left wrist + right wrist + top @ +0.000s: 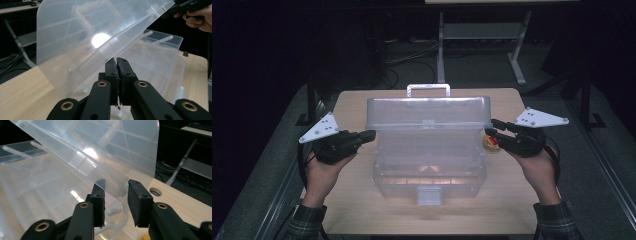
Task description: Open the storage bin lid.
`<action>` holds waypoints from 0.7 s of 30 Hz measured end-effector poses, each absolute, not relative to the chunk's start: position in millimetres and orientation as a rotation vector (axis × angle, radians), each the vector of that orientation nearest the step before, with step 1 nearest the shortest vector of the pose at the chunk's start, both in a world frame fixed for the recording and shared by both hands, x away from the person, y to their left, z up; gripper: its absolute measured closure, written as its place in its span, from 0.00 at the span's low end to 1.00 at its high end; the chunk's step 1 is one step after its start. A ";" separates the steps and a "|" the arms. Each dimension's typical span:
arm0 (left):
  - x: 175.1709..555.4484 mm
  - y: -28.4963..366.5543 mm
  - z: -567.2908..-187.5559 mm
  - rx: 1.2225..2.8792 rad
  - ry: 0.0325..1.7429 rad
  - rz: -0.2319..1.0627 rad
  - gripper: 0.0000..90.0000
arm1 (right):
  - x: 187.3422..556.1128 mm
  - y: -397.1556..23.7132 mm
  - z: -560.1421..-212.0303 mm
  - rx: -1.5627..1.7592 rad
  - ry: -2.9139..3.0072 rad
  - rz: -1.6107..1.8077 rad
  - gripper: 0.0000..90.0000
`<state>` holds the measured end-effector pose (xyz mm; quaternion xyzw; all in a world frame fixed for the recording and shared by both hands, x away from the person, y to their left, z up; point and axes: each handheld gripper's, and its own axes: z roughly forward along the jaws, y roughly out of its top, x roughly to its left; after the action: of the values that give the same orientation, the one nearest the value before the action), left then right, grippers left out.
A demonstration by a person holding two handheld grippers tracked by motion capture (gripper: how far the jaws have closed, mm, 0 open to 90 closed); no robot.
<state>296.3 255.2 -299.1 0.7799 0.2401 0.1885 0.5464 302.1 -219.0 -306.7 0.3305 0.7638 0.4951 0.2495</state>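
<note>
Translucent plastic storage box (429, 150) sits mid-table on the pale wooden tabletop (362, 210), lid (429, 112) raised and tilted back on its rear hinge, handle (428, 90) at the far edge, front latch (429, 196) toward the person.

Left side: left gripper (371, 135) held level, pointing inward at the lid's left end. In the left gripper view its jaws are pressed together with nothing between them, tips at the lid's lower edge (95, 62). Judged as a closed-tip prop or nudge against the lid, not a grip. Left hand (323, 170) cups the body from below, forearm coming in from the near edge.

Right side: right gripper (490, 127) mirrors it, aimed at the lid's right end. In the right gripper view the jaws stand parted with the lid's corner (120, 190) between them; pads not seen pressing. Likely set to pinch that edge. Right hand (539, 167) underneath, wrist level.

Small yellow-and-red object (491, 144) lies on the table just beside the box's right wall; identity unclear.
</note>
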 end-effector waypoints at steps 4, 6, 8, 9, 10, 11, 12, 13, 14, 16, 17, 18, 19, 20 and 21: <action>299.1 254.4 -295.6 1.842 0.560 0.456 0.97 | 305.1 -218.1 -305.4 0.912 2.069 1.356 0.74; 300.4 252.8 -295.1 1.847 0.558 0.458 0.97 | 307.5 -217.4 -305.9 0.918 2.070 1.356 0.73; 301.4 251.6 -295.4 1.849 0.561 0.455 0.97 | 309.7 -215.5 -307.5 0.926 2.072 1.349 0.72; 301.9 251.4 -295.5 1.849 0.562 0.456 0.98 | 310.7 -214.7 -308.7 0.925 2.069 1.339 0.72; 302.6 251.5 -295.3 1.851 0.559 0.458 0.98 | 312.1 -214.5 -309.7 0.929 2.070 1.336 0.72; 303.3 251.2 -295.0 1.848 0.559 0.458 0.98 | 313.0 -214.6 -310.3 0.932 2.071 1.340 0.72; 303.8 250.9 -294.5 1.846 0.561 0.458 0.98 | 314.1 -214.9 -310.8 0.939 2.067 1.350 0.73; 304.4 250.6 -293.6 1.847 0.563 0.460 0.98 | 314.8 -215.2 -310.6 0.937 2.061 1.351 0.73; 305.2 250.6 -293.1 1.846 0.560 0.461 0.98 | 315.1 -215.4 -310.1 0.933 2.055 1.351 0.74; 307.0 250.7 -291.5 1.845 0.562 0.463 0.98 | 316.2 -216.0 -309.4 0.936 2.053 1.357 0.75; 308.0 250.6 -290.8 1.843 0.562 0.463 0.98 | 316.7 -216.2 -309.1 0.937 2.051 1.359 0.76; 309.2 250.7 -290.0 1.842 0.561 0.463 0.98 | 317.5 -216.6 -309.0 0.938 2.049 1.360 0.77; 310.2 250.5 -289.5 1.842 0.562 0.464 0.98 | 318.2 -217.0 -308.8 0.941 2.046 1.365 0.77; 311.2 250.5 -289.1 1.841 0.562 0.460 0.98 | 319.0 -217.3 -308.7 0.940 2.045 1.368 0.78; 312.2 250.5 -288.7 1.840 0.564 0.458 0.98 | 319.5 -217.5 -308.5 0.939 2.043 1.367 0.78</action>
<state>312.2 250.5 -288.7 0.7770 0.2384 0.1933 0.5495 319.5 -217.5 -308.5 0.3453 0.7512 0.5028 0.2525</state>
